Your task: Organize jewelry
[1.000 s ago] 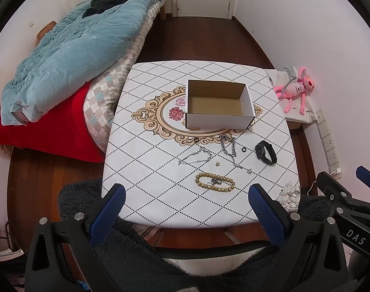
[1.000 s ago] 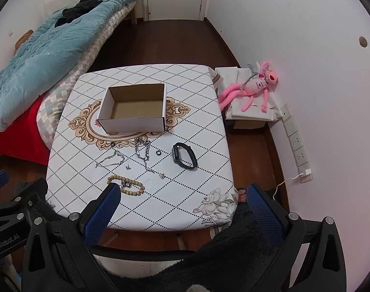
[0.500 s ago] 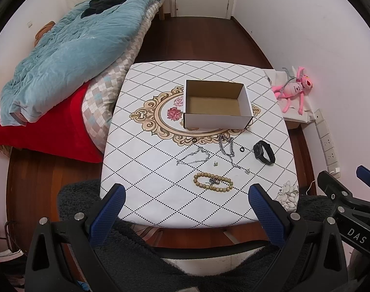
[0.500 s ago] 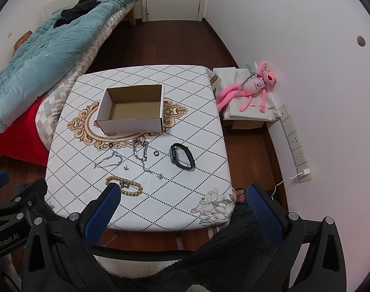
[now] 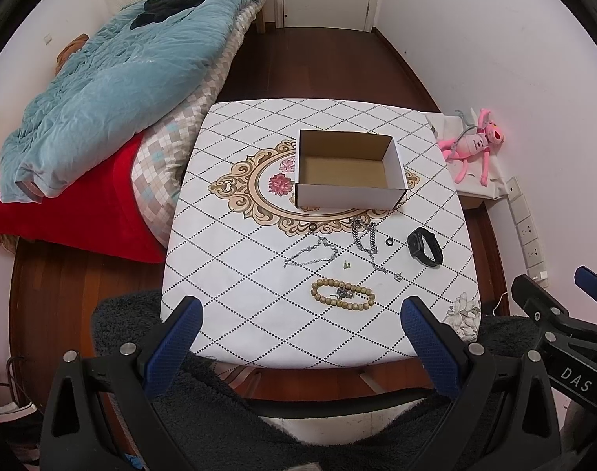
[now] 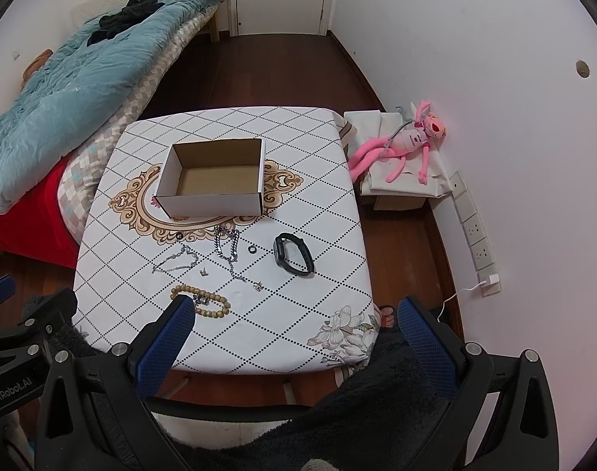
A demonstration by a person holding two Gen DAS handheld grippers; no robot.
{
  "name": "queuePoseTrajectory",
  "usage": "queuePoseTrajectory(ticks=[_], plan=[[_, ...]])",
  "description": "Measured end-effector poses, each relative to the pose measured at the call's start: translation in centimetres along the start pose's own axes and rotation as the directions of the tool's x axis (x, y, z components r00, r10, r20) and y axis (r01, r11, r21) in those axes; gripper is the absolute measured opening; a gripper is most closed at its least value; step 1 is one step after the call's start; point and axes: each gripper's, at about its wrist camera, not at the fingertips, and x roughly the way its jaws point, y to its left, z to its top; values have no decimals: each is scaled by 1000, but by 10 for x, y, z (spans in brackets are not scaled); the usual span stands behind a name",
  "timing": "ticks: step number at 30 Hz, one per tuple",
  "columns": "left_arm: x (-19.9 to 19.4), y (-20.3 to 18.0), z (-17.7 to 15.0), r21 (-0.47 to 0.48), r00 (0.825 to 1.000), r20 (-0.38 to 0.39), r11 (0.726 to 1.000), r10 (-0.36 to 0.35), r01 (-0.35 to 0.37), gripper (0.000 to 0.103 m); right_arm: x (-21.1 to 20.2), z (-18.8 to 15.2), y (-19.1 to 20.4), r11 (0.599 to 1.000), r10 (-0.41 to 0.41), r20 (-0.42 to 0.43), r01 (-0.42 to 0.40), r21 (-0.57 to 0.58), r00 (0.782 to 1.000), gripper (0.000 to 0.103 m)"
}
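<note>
Both grippers are held above the near edge of the table (image 5: 227, 204), and nothing is gripped. The left gripper (image 5: 298, 325) is spread wide, and the right gripper (image 6: 296, 325) is spread wide too.

The jewelry is scattered on the cloth between the grippers and the empty box (image 5: 351, 172): a bead bracelet (image 5: 343, 294) nearest, two thin chains (image 5: 310, 253), a thicker chain (image 5: 365, 235), two small rings (image 5: 389, 241), tiny pendants, and a black band (image 5: 424, 246) at the right.

Trouble is expected with the thin chains. They lie flat on the cloth, so the cloth could be pinched with them and pulled, and the box could be shifted. The rings may be pushed away by a finger. A chain hanging from the fingers could be caught on the box wall.
</note>
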Motion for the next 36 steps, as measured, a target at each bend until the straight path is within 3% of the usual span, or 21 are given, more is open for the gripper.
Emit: queuePoseTrajectory(ticks=[17, 25, 29, 31, 32, 34, 36], plan=[[2, 0, -2, -7, 1000, 7, 1000, 0, 0, 103, -1, 1, -2, 1000, 2, 7, -2, 5, 1000, 103], [57, 3, 22, -1, 999, 20, 999, 46, -46, 103, 33, 16, -15, 997, 32, 1, -32, 77, 999, 103], [108, 5, 25, -2, 998, -50, 1000, 24, -24, 101, 77, 24, -23, 995, 15, -54, -10, 97, 998, 103], [129, 2, 21, 3, 995, -95, 1000, 3, -3, 93, 102, 24, -28, 994, 8, -86, 1, 106, 996, 103], [147, 0, 18, 3, 991, -132, 1000, -1, 1, 83, 115, 23, -31, 994, 5, -108, 7, 110, 994, 103], [172, -3, 11, 0, 979, -202, 1000, -15, 16, 79, 134, 19, -35, 993, 17, -129, -2, 115, 992, 100], [196, -6, 2, -10, 964, -262, 999, -37, 36, 76, 157, 13, -37, 993, 24, -166, -5, 115, 986, 90]])
